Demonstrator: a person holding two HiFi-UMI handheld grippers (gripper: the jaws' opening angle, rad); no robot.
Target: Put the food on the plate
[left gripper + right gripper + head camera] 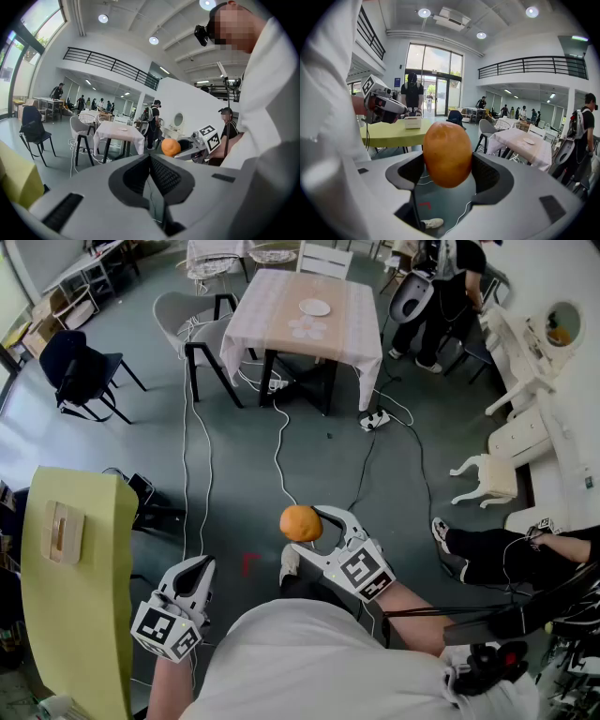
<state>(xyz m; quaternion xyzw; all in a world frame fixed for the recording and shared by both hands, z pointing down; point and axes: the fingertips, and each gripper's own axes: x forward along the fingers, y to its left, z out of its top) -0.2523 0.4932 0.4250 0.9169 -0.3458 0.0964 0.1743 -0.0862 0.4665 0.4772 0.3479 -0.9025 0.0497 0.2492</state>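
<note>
As right gripper (448, 165) clamps orange (446, 147), plate (314, 307) — distant

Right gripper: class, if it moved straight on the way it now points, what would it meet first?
Nothing near. Past the orange food clamped in the right gripper, the way looks free above the floor. Far off, the dark chair seems roughly in line, though depth is hard to judge.

green table (84, 634) near left | black chair (82, 371) far left | white cables (277, 446) across floor (131, 442) | red mark (248, 563) on it
</note>
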